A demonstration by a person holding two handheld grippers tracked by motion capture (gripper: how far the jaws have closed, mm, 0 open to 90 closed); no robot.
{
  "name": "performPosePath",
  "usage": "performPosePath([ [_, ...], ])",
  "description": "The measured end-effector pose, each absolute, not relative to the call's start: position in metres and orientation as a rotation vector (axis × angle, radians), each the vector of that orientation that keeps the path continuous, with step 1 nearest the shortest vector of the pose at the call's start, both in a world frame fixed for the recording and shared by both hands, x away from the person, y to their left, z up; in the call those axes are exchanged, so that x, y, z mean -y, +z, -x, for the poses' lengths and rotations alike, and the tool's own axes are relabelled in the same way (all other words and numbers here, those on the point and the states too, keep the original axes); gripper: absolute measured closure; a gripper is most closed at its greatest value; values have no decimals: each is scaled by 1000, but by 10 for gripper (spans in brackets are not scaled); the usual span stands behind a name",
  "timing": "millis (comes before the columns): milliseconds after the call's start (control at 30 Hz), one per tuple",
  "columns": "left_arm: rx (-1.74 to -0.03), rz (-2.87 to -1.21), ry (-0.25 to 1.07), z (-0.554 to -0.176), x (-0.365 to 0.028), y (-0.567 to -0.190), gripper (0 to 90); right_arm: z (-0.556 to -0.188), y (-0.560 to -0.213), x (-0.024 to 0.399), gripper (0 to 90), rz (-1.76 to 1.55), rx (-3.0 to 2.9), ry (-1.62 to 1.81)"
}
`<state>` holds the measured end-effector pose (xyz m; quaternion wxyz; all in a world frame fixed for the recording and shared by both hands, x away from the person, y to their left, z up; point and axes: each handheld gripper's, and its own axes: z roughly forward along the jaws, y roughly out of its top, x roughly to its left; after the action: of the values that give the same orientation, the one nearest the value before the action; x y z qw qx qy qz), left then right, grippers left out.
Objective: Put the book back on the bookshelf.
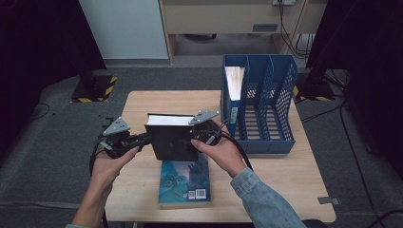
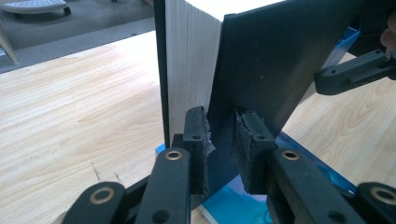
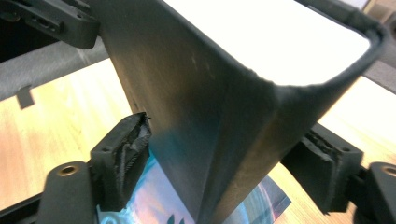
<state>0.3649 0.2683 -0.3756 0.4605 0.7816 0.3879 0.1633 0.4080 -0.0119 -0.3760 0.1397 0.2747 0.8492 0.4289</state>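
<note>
Grey carpet and dark curtains frame a pale wooden bench (image 1: 294, 175), where a person stands a black book (image 1: 172, 137) upright over a blue paperback (image 1: 185, 183) lying flat near the front edge. Behind and to the right waits a blue file rack (image 1: 266, 102) with one volume already slotted in its left bay.

From the left, the left tool (image 1: 151, 138) pinches the black book's front cover alone, its pads (image 2: 196, 140) squeezed onto that single board while the white page block stands free beside it. The right tool (image 1: 196, 140) straddles the spine end, its jaws spread wider than the book; the left pad (image 3: 126, 156) appears just clear of the cover, the right one is partly hidden, so it looks to be giving little or no support.

The risk is plain: with only one cover gripped, the pages may swing open or sag, twisting the book out of line or dropping it onto the paperback. A hurried carry toward the rack could also catch its corner on the blue dividers.

Both forearms reach in from the near side, left wrist level and pointing right, right hand (image 1: 223, 154) curled around its tool and angled inward, denim sleeve (image 1: 263, 199) trailing.
</note>
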Motion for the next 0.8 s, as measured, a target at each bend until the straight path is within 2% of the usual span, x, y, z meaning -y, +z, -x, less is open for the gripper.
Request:
performPosePath([
  [333, -948, -1913, 410, -363, -268, -377, 748, -414, -361, 4, 144, -703, -2544, 1183],
  [800, -998, -1870, 432, -374, -269, -380, 710, -417, -359, 5, 227, -689, -2554, 1219],
])
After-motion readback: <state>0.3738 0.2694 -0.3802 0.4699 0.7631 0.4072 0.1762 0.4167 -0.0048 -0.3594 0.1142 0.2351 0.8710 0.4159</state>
